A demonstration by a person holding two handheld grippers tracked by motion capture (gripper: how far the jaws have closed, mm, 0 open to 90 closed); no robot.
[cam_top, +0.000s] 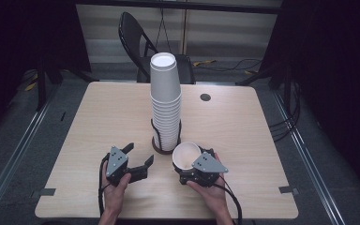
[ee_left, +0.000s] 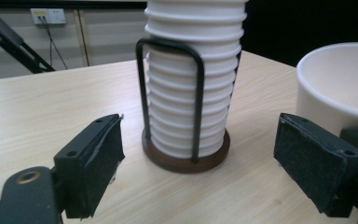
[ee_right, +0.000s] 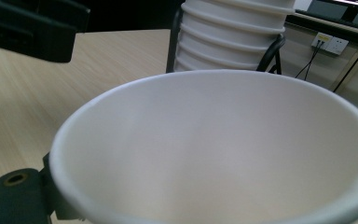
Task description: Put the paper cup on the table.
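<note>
While right tongs (cam_top: 193, 159) clasp paper cup (cam_top: 186, 155), left tongs (cam_top: 138, 155) gape wide, empty.

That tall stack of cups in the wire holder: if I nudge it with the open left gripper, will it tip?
Probably near the top: the cup stack rises well above the wire holder, whose loops brace only the lower cups. The cups look like thin paper, so likely light and easily shifted. The left gripper should push low.

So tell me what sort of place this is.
Probably a lab or studio set up for recording, not a home or café. A lone wooden table stands between dark curtains, with a folding chair behind it, cables trailing over the grey floor, and wall sockets.
</note>
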